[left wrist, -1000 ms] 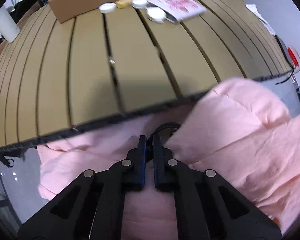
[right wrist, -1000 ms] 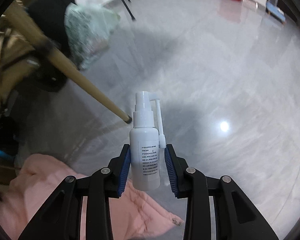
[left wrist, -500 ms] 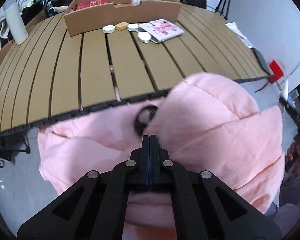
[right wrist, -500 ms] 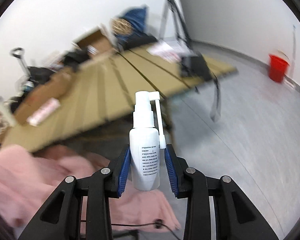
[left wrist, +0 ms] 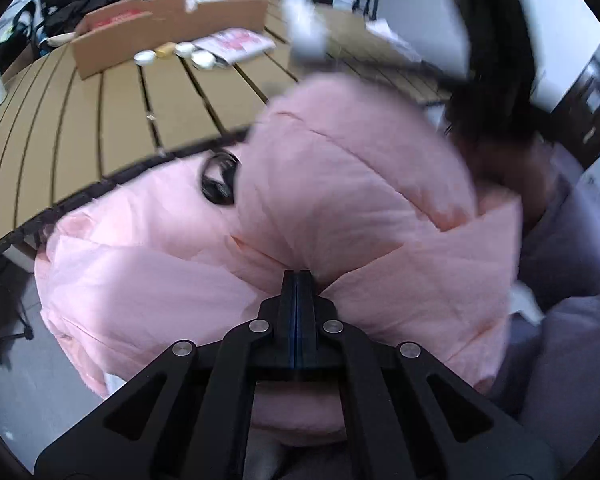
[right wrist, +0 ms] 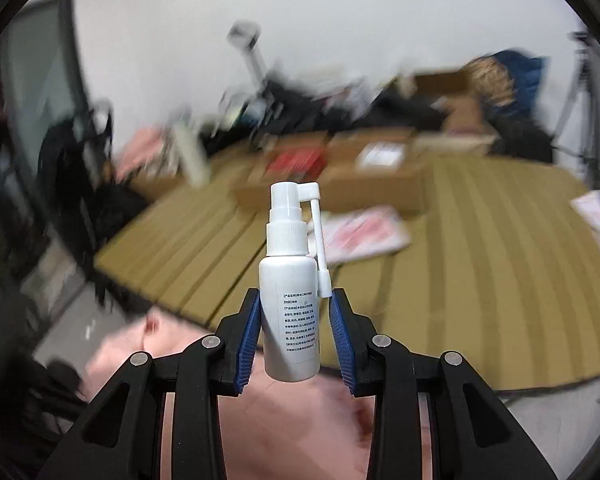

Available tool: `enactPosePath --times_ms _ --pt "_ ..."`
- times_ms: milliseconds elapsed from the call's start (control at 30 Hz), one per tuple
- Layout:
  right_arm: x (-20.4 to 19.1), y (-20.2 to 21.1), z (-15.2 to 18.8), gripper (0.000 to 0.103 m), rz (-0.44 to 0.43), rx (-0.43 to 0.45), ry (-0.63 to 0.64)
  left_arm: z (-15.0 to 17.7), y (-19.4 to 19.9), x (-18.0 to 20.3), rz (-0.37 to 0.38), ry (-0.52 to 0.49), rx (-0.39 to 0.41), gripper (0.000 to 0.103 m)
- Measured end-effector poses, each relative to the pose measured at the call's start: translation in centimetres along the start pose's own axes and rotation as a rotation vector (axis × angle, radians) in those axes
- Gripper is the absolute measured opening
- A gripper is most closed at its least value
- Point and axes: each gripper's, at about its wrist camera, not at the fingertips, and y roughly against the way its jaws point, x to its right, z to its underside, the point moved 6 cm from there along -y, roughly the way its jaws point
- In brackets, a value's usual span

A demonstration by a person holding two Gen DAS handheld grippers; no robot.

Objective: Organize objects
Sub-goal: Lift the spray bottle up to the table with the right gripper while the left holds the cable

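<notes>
right gripper (right wrist: 296,322): jaws clamped on spray bottle (right wrist: 289,308), upright, nozzle arm folded down, held above the near edge of the slatted table (right wrist: 480,280)
left gripper (left wrist: 297,280): jaws pressed together; whether pinching the pink jacket (left wrist: 340,208) cannot tell
goal guess: cardboard box (right wrist: 332,176) at far side, likely drop spot

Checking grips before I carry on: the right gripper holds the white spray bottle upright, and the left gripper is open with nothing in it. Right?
Not quite. The left gripper is shut, pinching the pink jacket, as the left wrist view shows. The rest stands: the right gripper holds the white spray bottle upright, as the right wrist view shows.
</notes>
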Motion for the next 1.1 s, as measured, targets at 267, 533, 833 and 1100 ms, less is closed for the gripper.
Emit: enactPosePath --times_ms 267,533,833,1100 --pt "-4.1 0.7 8.5 0.037 -0.132 -0.087 -0.096 -6.7 1.1 -7.1 -0.061 0.179 0.115 0.007" --pt "-2.8 3.5 8.6 0.037 -0.064 -0.044 -0.140 -6.4 -7.7 -3.9 -0.135 0.076 -0.059 0.070" --pt "-2.6 4.9 8.2 0.037 -0.039 -0.006 -0.126 -5.4 -5.4 -4.8 -0.144 0.133 -0.020 0.006" --pt "-3.0 8.3 6.0 0.037 0.014 0.061 -0.091 -4.0 2.9 -1.6 -0.117 0.108 0.152 0.000"
